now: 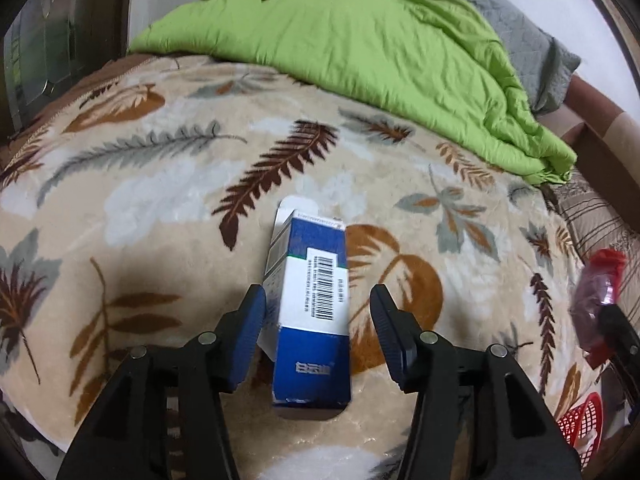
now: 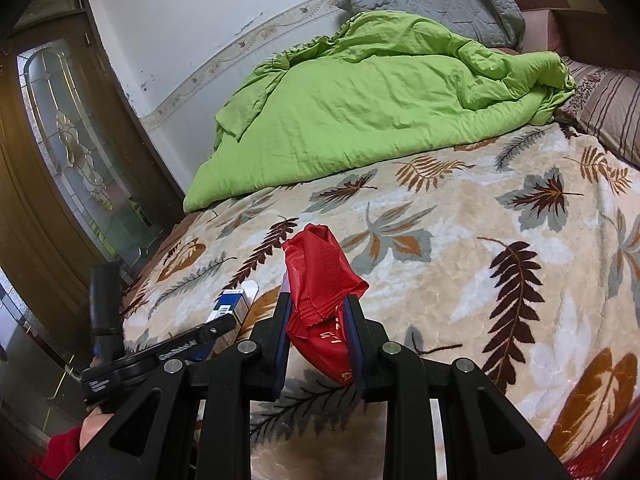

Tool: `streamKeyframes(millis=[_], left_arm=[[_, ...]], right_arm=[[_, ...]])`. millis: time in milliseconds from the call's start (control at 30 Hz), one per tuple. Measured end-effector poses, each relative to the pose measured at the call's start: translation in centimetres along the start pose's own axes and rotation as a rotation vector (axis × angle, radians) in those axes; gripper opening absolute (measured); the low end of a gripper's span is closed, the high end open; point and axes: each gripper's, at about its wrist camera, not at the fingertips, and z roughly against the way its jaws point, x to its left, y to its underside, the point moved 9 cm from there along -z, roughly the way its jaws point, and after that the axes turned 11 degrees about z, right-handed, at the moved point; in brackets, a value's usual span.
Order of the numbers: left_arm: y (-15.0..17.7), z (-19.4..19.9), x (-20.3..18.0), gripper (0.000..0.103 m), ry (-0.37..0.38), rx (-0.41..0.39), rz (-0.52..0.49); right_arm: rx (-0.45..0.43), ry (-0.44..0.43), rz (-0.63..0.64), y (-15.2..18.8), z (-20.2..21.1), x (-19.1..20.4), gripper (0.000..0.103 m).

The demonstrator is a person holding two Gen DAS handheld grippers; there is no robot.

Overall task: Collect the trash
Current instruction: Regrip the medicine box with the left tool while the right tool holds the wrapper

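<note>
Left wrist view: left gripper point(image 1: 318, 308) jaws spread, straddling blue-white carton point(image 1: 310, 308) lying on leaf-print blanket point(image 1: 160, 184). Carton likely light, stiff, crushable; grip long side walls mid-length. Right gripper point(image 2: 318, 320) pinches red wrapper point(image 2: 324, 300), thin, crinkly, slippery.

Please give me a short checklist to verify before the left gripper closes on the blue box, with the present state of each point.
1. Blue and white cardboard box lies between the left gripper's fingers: ok.
2. Left jaws are open wider than the box: ok.
3. Left pad touches the box side: cannot tell.
4. Right gripper is shut on the crumpled red plastic wrapper: ok.
5. Red mesh basket is in view for the drop: ok, only its edge.
6. Leaf-patterned beige blanket is clear of the fingers: cannot tell.
</note>
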Motion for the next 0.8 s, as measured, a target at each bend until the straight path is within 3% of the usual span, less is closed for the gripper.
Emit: streamKeyframes(millis=[200, 333, 367, 700, 800], left_arm=[[-0.4, -2.4, 0.8, 0.053, -0.071, 0.032, 0.012], [-0.7, -2.6, 0.8, 0.036, -0.092, 0.009, -0.009], [-0.7, -2.5, 0.7, 0.036, -0.087, 0.006, -0.012], [-1.4, 2.3, -2.6, 0.036, -0.079, -0.214, -0.188], [-1.3, 2.8, -3.4, 0.036, -0.082, -0.241, -0.228]], right_arm=[[-0.007, -0.005, -0.018, 0.0, 0.3, -0.4, 0.028], [-0.011, -0.004, -0.019, 0.0, 0.5, -0.5, 0.028], [-0.010, -0.003, -0.020, 0.0, 0.5, -0.5, 0.028], [-0.006, 0.001, -0.012, -0.1, 0.4, -0.4, 0.028], [-0.005, 0.002, -0.011, -0.1, 0.3, -0.4, 0.028]])
